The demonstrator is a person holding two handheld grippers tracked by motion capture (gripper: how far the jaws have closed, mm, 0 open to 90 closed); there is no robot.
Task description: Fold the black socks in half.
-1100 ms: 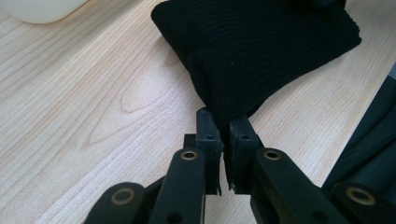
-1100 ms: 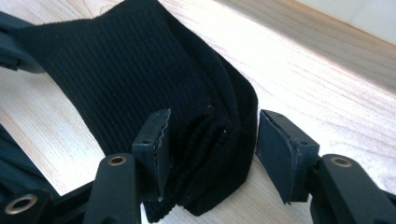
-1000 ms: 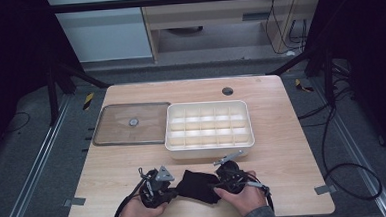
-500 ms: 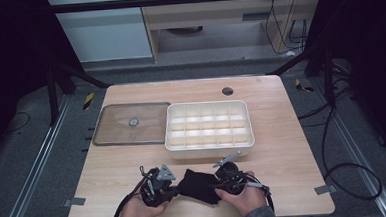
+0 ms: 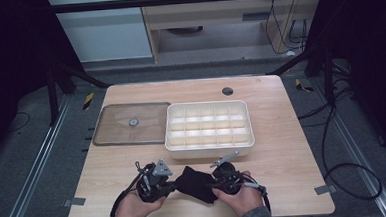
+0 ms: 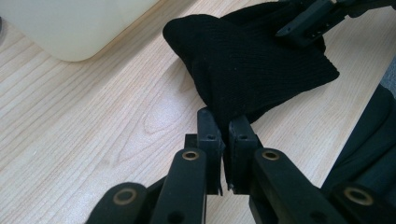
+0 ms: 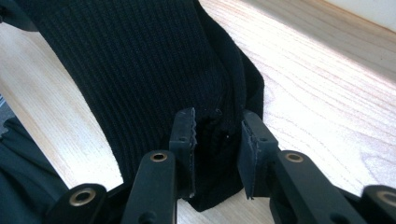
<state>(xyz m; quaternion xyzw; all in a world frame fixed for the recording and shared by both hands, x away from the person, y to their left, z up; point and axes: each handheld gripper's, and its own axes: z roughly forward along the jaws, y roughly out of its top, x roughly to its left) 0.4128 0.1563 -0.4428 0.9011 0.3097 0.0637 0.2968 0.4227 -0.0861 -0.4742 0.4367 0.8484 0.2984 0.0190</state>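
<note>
Plainly, the black ribbed knit sock (image 6: 252, 60) lies bunched, folded.

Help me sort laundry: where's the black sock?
High view: black sock at the table's near edge, between left gripper and right gripper.

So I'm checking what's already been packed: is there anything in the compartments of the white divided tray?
No, in the high view every compartment of the white divided tray looks bare, and the black knit cloth lies on the table in front of it.
</note>
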